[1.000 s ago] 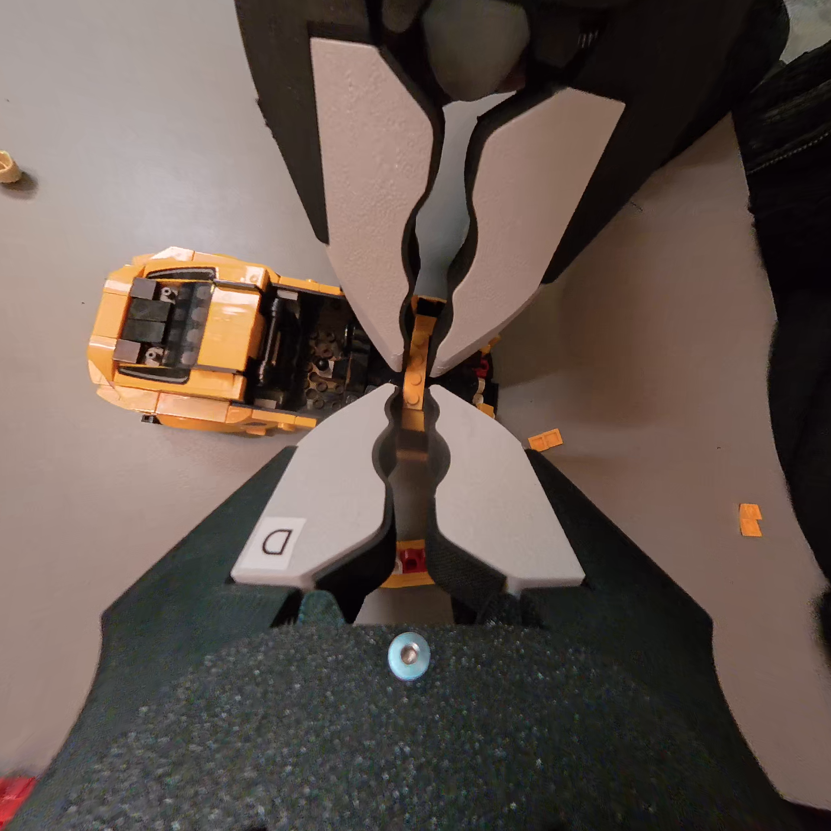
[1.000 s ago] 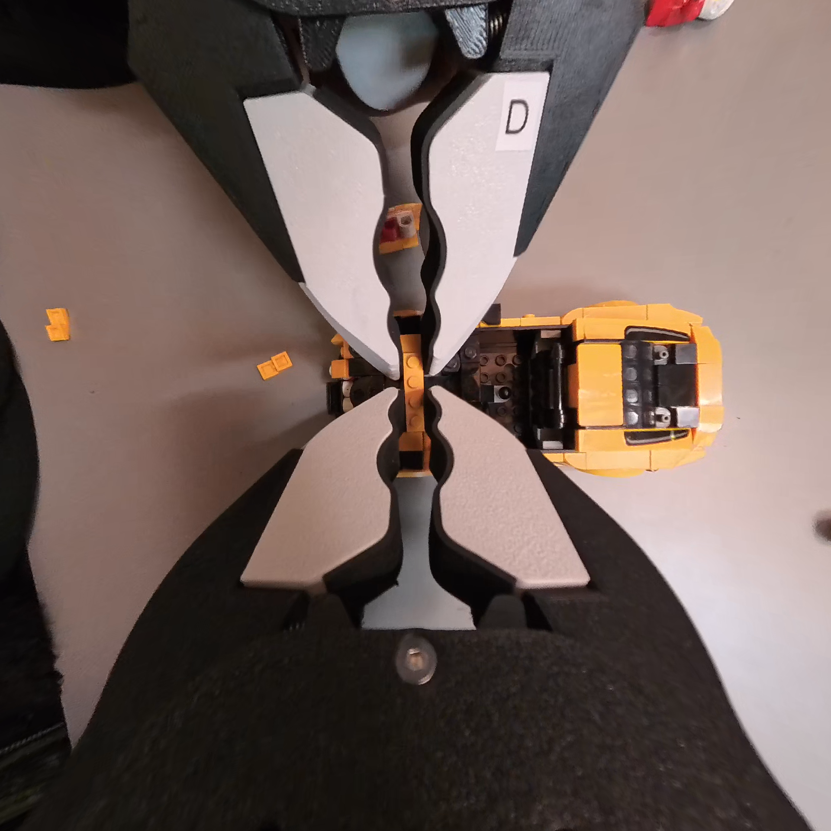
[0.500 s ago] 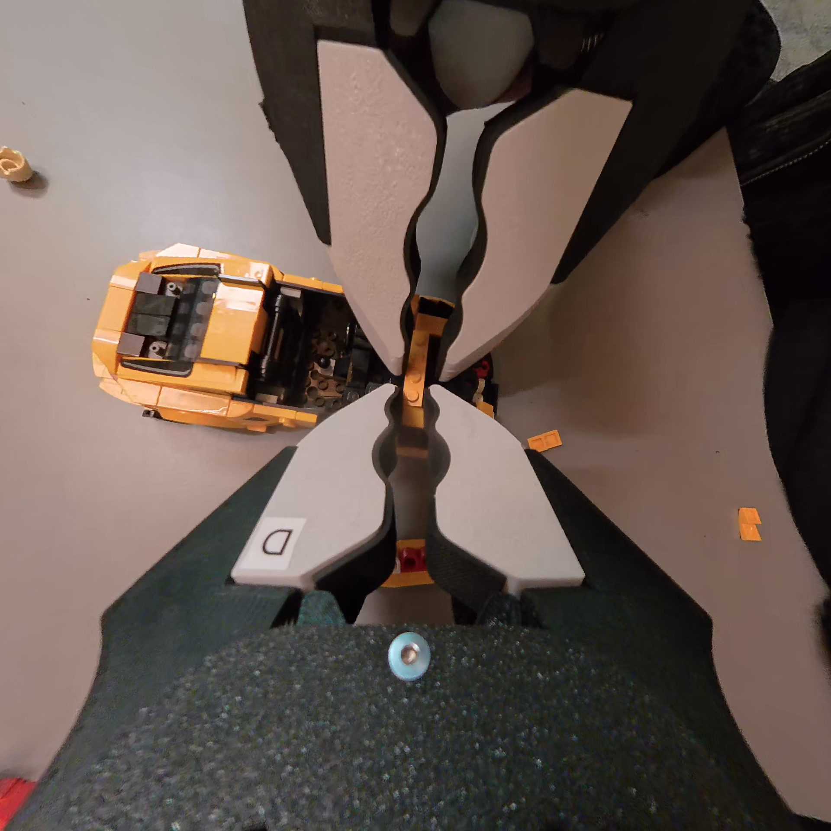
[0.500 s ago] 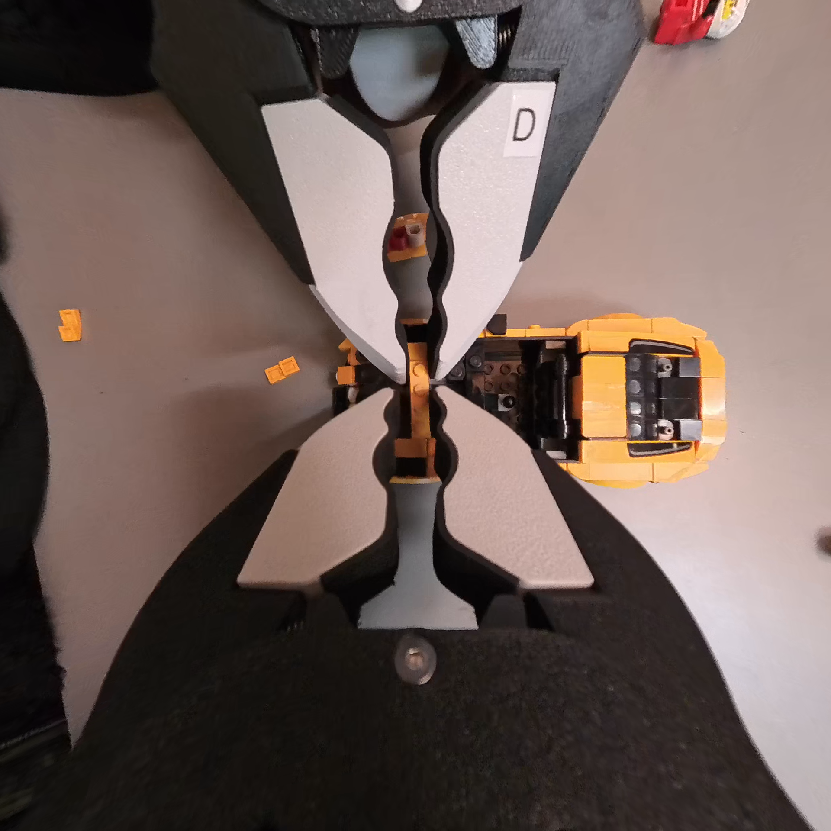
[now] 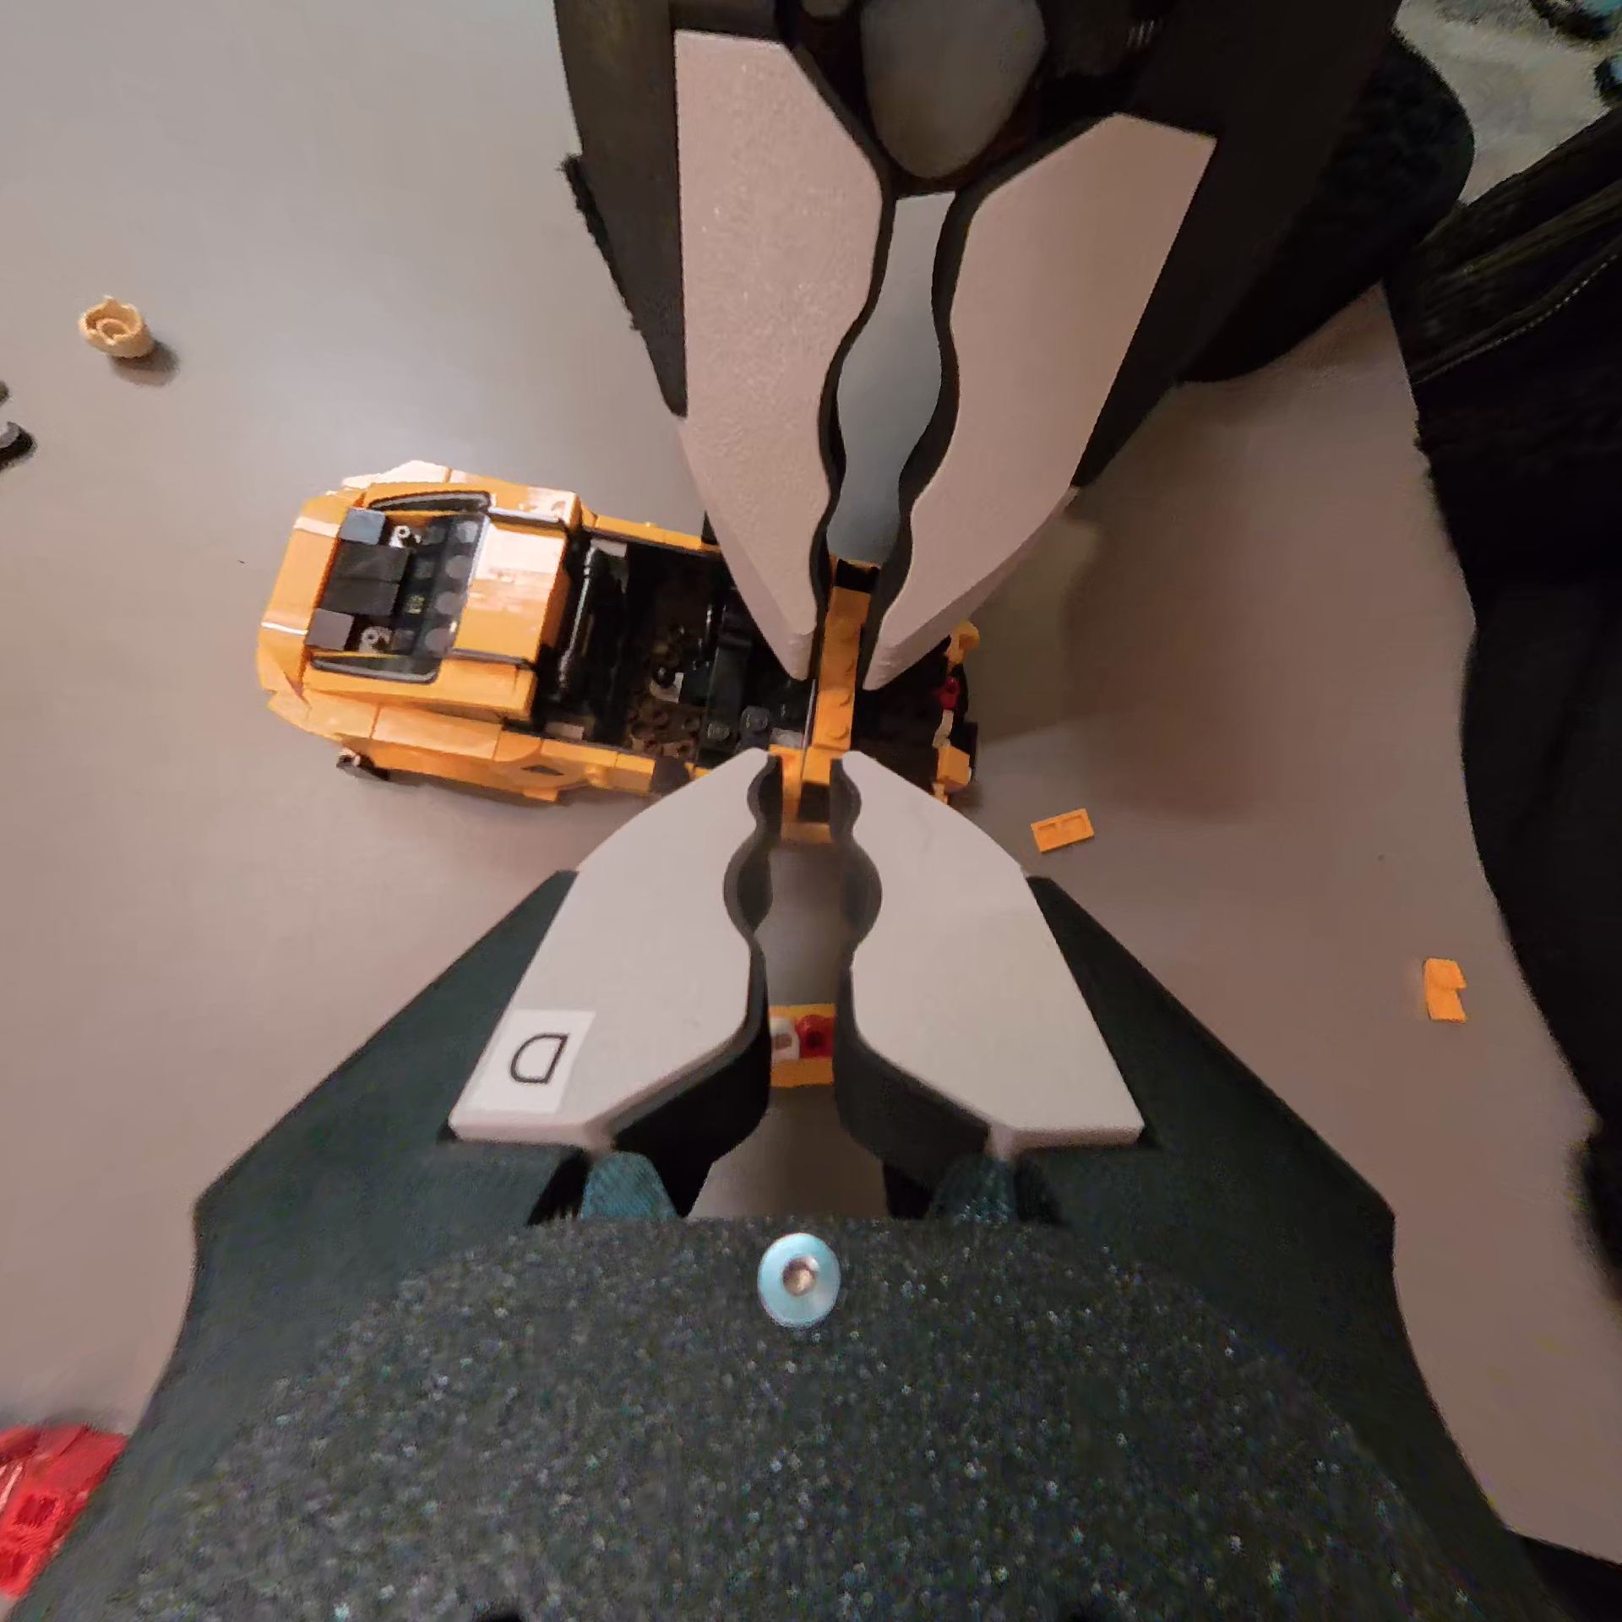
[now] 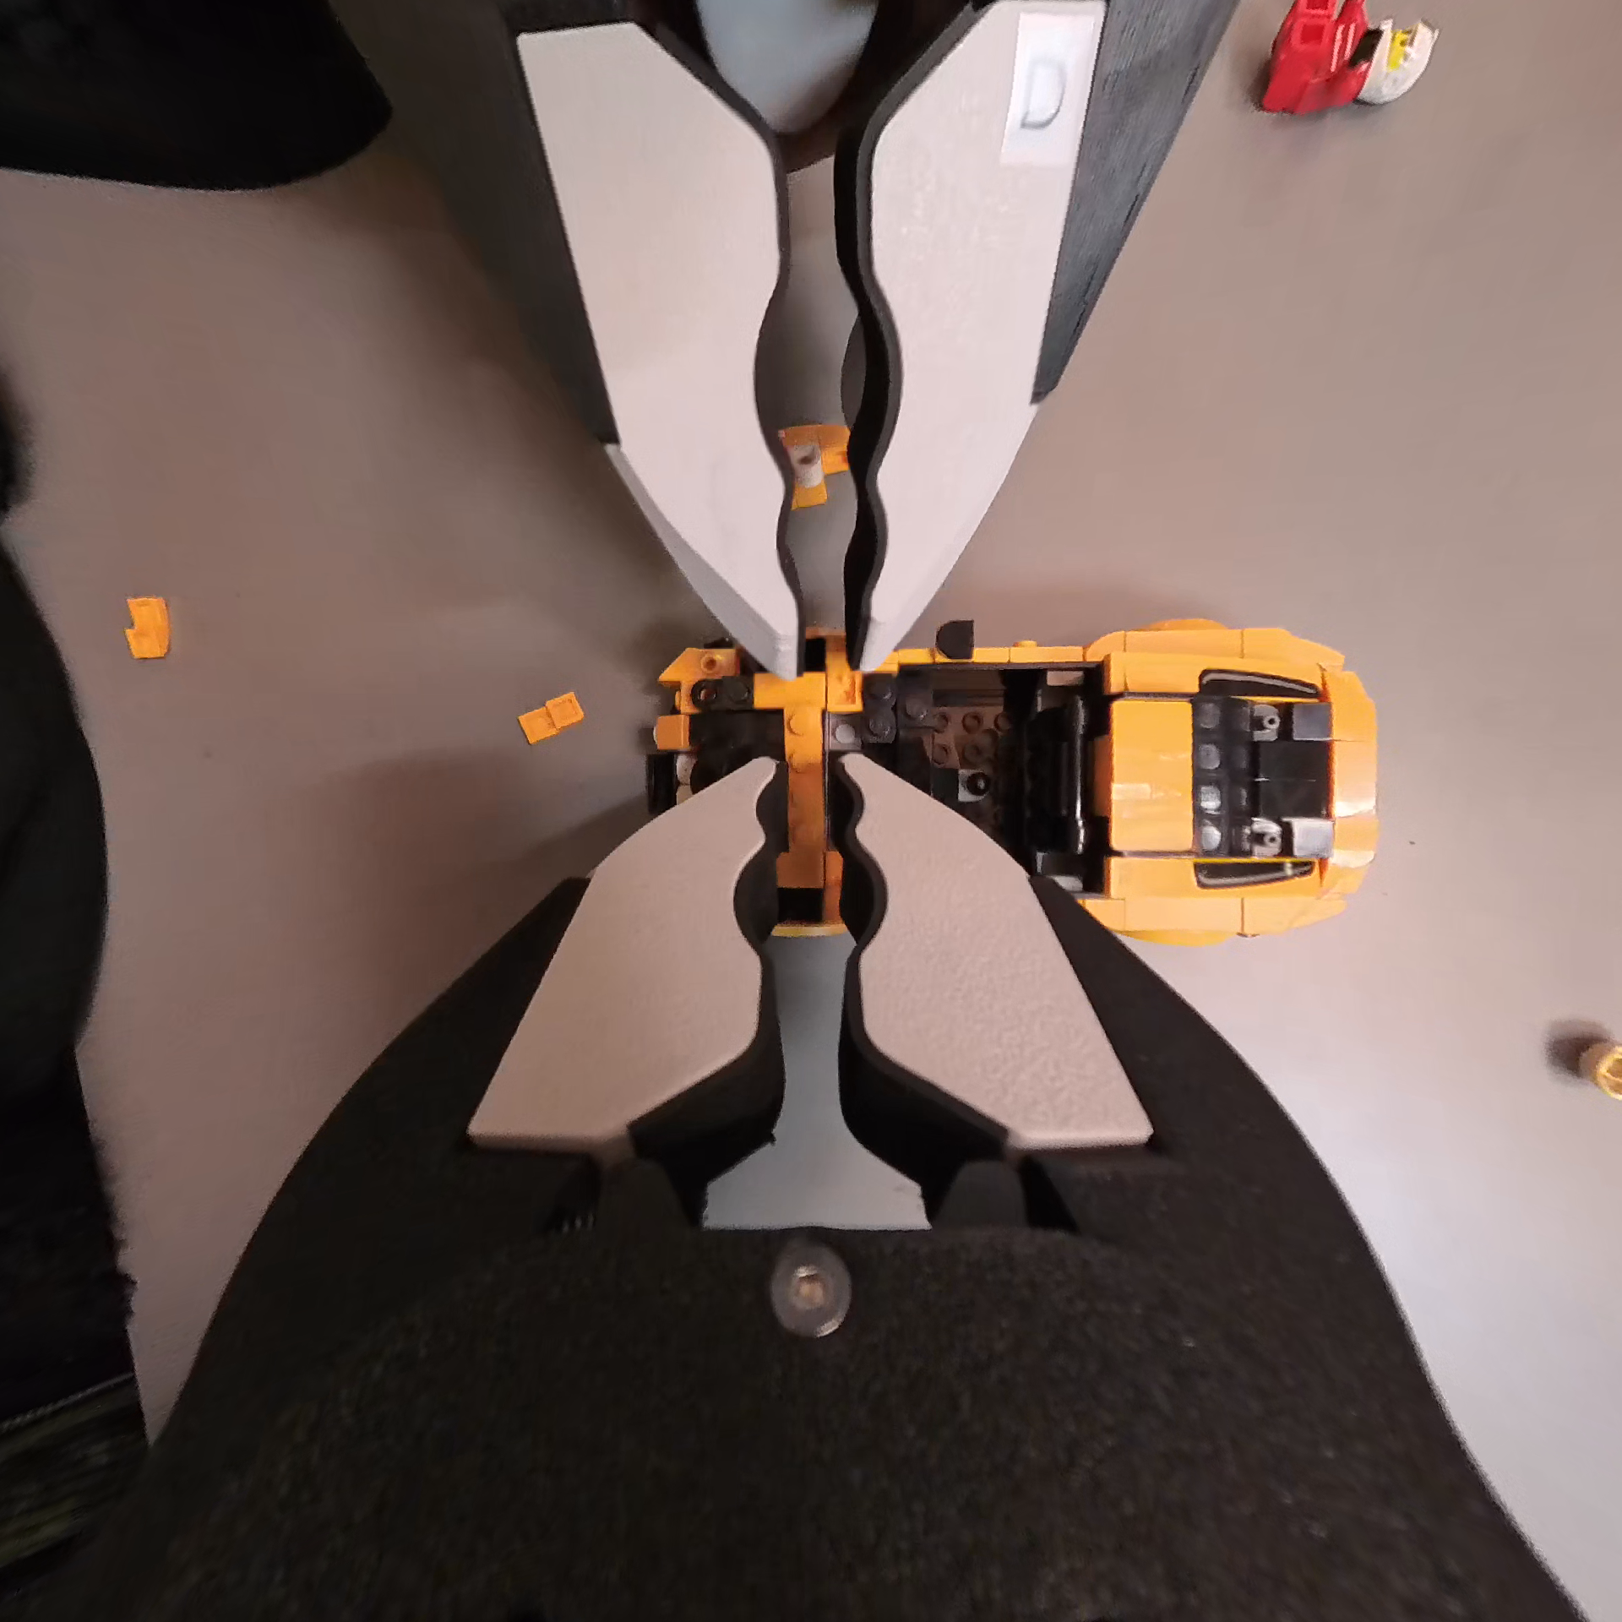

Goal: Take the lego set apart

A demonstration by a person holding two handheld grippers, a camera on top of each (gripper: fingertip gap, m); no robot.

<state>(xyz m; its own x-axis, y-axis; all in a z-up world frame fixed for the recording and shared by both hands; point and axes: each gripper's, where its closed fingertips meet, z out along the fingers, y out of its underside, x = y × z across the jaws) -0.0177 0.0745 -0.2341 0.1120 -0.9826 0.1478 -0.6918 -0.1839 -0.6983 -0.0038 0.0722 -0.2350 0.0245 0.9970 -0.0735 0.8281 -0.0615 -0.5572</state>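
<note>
Left wrist view, own claw: the left gripper (image 5: 806, 772), grey-padded fingers on a dark speckled body, rises from the lower centre, clenched on the narrow orange brick strip (image 5: 832, 667); only the strip fills the gap at its tips.
Left wrist view, opposite claw: the right gripper (image 5: 834, 654) comes down from the top, its tips pinching the far end of the same strip.
Left wrist view, task thing: the orange and black lego car (image 5: 491, 632) lies left of centre on the grey table (image 5: 263, 175), roof off, dark interior exposed; the strip crosses its open rear.
Left wrist view, loose parts: two small orange plates (image 5: 1062, 829) lie right of centre, a tan round piece (image 5: 114, 326) upper left.
Right wrist view, own claw: the right gripper (image 6: 812, 772) grasps the strip (image 6: 806, 764) from below.
Right wrist view, opposite claw: the left gripper (image 6: 825, 656) meets it from above, closed on the strip's other end.
Right wrist view, task thing: the car (image 6: 1141, 772) sits right of centre, touching both claws' tips.
Right wrist view, corner: a red and white brick piece (image 6: 1334, 53) lies upper right.
</note>
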